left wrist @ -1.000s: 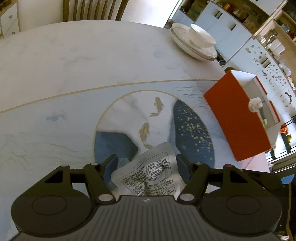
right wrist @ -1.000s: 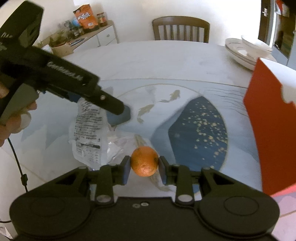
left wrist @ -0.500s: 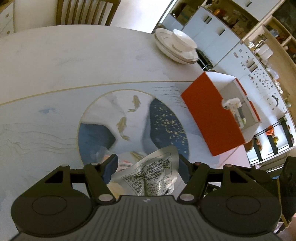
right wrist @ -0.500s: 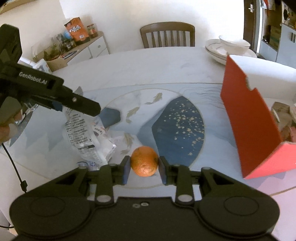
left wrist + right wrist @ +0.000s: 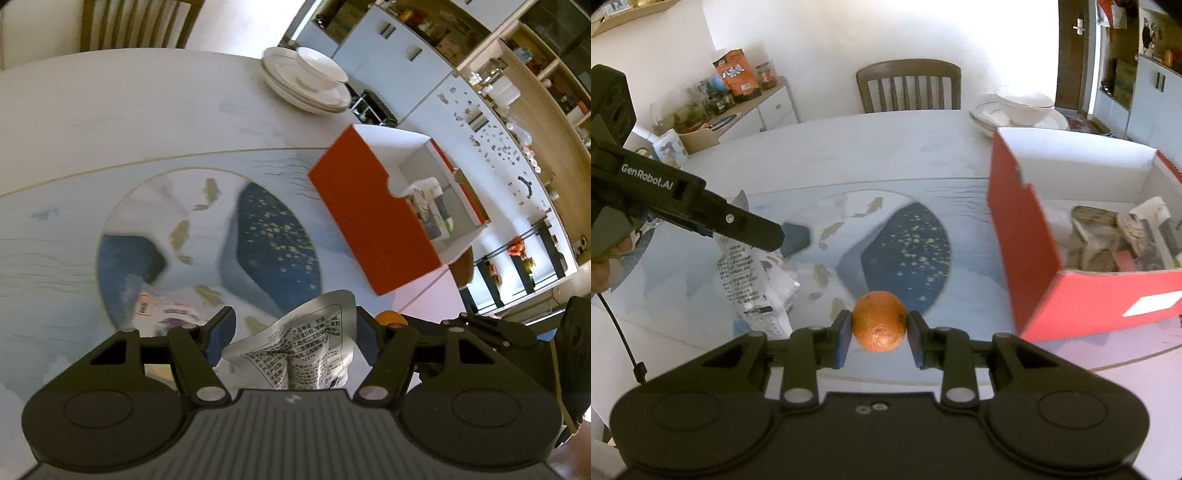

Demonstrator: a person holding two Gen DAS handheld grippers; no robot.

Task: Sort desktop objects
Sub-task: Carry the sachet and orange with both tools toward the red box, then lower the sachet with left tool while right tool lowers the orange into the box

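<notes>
Right wrist view had the orange (image 5: 879, 320) clamped between the right gripper (image 5: 879, 332) pads, lifted clear of the table (image 5: 849, 155), with the red box (image 5: 1027, 258) just off to its right. Left gripper (image 5: 291, 341) was closed on a crumpled silver packet (image 5: 299, 354), the foil bunched between both blue pads.

Doing the drop well, my read: carry the orange over the near red wall before lowering, since that wall stood between it and the box floor. Let go low over a bare patch of the white interior (it is round and will likely roll). The packet is light and floppy; I'd guess it could cling to a pad, so spread the jaws fully above the box. One hand in at a time, as the opening looked tight for both.

Counts:
- oranges: 1
- silver packets held: 1
- loose wrappers left on the table (image 5: 166, 310): at least 1, too blurred for more
- red boxes: 1, already holding several items (count unclear)
- plate stacks with a bowl (image 5: 310, 85): 1
- chairs (image 5: 908, 86): 1
</notes>
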